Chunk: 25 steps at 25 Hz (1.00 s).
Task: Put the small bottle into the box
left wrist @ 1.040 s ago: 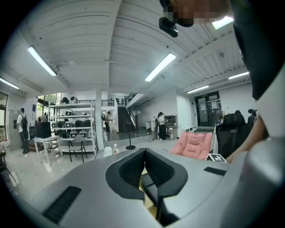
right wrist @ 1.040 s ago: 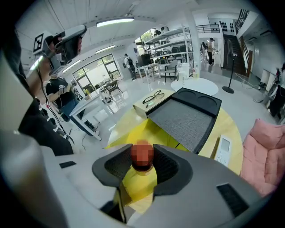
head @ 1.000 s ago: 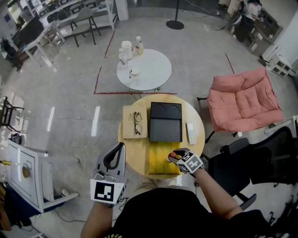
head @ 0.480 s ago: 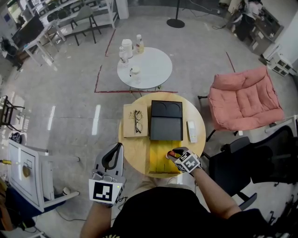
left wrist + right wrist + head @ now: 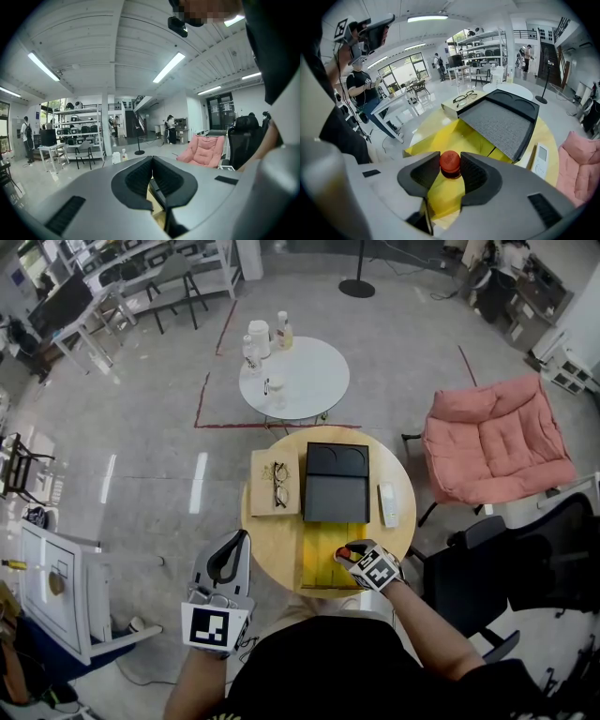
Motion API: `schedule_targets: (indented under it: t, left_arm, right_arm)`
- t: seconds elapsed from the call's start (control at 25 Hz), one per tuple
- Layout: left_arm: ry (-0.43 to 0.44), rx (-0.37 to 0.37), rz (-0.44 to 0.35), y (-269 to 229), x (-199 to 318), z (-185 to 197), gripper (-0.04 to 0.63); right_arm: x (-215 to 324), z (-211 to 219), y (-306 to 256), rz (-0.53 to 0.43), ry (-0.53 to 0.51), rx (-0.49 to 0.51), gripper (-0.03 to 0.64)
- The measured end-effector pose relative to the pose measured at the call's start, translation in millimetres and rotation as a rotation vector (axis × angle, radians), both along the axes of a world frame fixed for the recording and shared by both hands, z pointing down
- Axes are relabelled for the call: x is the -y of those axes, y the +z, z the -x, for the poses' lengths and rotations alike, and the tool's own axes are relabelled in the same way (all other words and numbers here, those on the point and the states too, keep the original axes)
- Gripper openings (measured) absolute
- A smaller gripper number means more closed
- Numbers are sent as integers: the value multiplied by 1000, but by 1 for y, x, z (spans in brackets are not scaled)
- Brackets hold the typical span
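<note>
My right gripper (image 5: 450, 166) is shut on a small bottle with a red cap (image 5: 450, 162), held over the open yellow box (image 5: 440, 140). From the head view the right gripper (image 5: 352, 554) hovers above the right part of the yellow box (image 5: 323, 554) at the near edge of the round wooden table (image 5: 272, 549). The box's dark lid (image 5: 336, 483) lies open behind it. My left gripper (image 5: 228, 563) hangs off the table's left near edge, jaws together, holding nothing; in the left gripper view (image 5: 151, 176) its pads meet.
A pair of glasses (image 5: 278, 484) lies on a wooden board (image 5: 263, 486) left of the lid. A white remote (image 5: 387, 504) lies to the right. A white round table (image 5: 292, 379) with bottles stands beyond, a pink chair (image 5: 497, 446) at right, black office chairs near right.
The right gripper with the bottle has stayed over the yellow box, shifting only slightly. The left gripper has not moved.
</note>
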<state>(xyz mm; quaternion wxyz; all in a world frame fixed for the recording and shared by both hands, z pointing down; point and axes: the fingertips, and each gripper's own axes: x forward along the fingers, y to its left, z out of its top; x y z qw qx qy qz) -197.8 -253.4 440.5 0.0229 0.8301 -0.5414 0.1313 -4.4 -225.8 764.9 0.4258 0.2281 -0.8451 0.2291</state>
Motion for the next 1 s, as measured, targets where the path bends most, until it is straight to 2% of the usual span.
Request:
schedule_targets:
  t: [0.24,0.48,0.64,0.88,1.0]
  left_arm:
    - [-1,0,-9,-4,-4,-10,17]
    - [4,7,-14,-5,-11,-22,17]
    - [2,5,-22,-9,-16,-28,17]
    - [12,-17,-47,-17,-24,-40,17]
    - [25,-35,-58,-21,-29,-51,17]
  right_arm:
    - [-7,-1,-1,-13,-6,21,150]
    - [-9,1,-17,-64,-13,95,155]
    - [-1,-3,-48,-144,10,187,138]
    - [12,-14,-135,-337,75,385,17]
    - [8,-20,-182,-421,72,478,15]
